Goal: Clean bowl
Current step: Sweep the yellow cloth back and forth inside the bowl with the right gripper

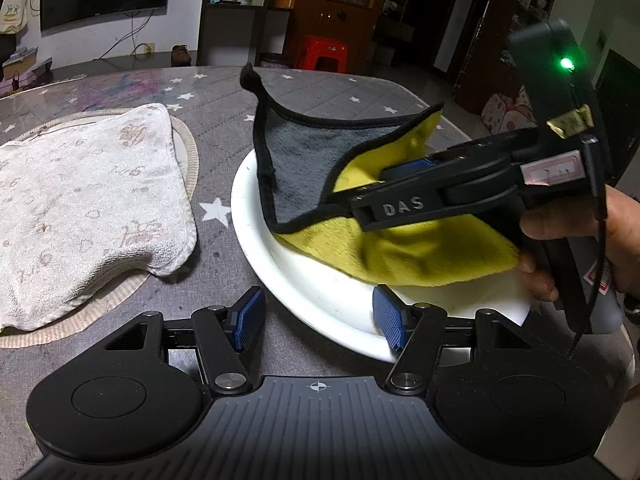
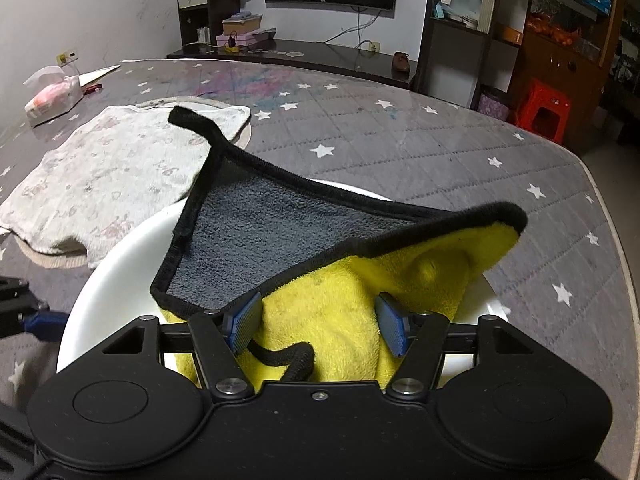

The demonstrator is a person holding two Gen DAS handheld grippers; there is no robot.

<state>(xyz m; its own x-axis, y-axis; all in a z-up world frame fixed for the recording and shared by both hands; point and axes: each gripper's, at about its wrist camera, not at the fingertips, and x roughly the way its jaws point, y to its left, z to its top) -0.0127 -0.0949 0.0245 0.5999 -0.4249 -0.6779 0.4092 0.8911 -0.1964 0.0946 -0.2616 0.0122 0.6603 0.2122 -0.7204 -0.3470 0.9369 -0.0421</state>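
Observation:
A white bowl (image 1: 248,216) (image 2: 120,248) sits on the grey star-patterned table. Over it is a cloth (image 1: 304,168) (image 2: 260,240), grey on one side and yellow on the other, with black trim; one corner sticks up. My right gripper (image 1: 360,190) (image 2: 318,326) comes in from the right, shut on the bunched yellow part inside the bowl. A hand (image 1: 580,236) holds its handle. My left gripper (image 1: 318,318) stands open astride the bowl's near rim, one pad outside on the table side, the other inside. One of its fingers (image 2: 44,324) shows at the bowl's left edge.
A worn white towel (image 1: 88,192) (image 2: 108,176) lies on a round woven mat left of the bowl. A tissue pack (image 2: 52,96) sits at the table's far left. The table edge (image 2: 624,280) curves close on the right, with a red stool (image 2: 540,108) beyond it.

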